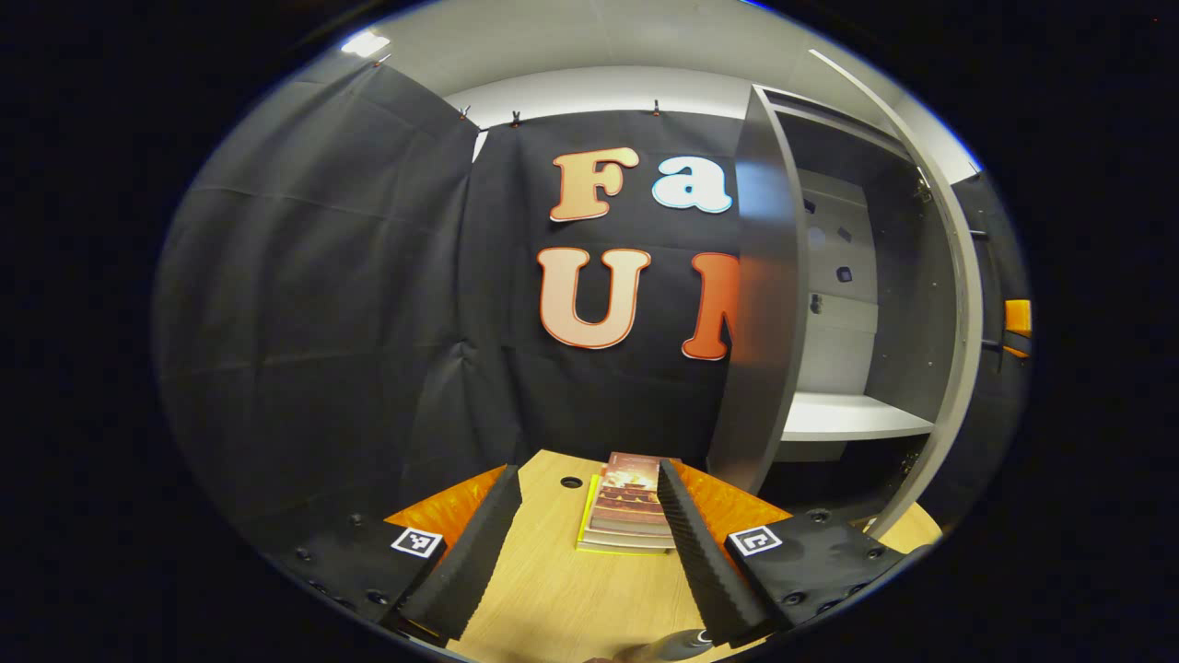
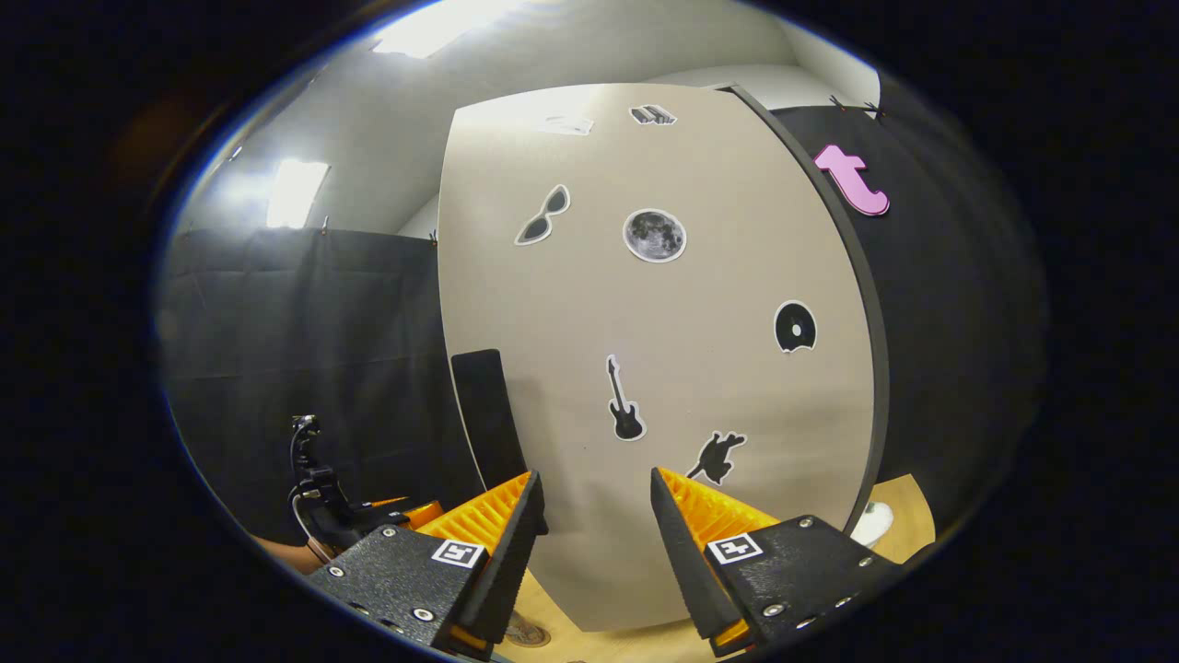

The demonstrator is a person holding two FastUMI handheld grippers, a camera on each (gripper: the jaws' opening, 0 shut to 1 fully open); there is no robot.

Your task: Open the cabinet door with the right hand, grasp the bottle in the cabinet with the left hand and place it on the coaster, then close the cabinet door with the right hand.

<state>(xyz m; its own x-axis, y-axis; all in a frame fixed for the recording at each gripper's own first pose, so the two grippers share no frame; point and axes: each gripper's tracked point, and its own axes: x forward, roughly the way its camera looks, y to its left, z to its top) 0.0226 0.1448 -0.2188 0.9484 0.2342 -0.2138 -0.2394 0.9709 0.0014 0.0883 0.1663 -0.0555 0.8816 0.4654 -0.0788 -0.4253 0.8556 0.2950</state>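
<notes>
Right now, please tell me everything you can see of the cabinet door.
The cabinet door is a tall flat panel, beige on its outer face with a dark edge, and it looks like laminated board. It stands swung open. Its outer face carries stickers: sunglasses, a moon, a disc, a guitar and a small dark animal shape. In the left gripper view the door appears edge-on, grey, beside the open cabinet. The right gripper is open just before it; contact cannot be told.
</notes>
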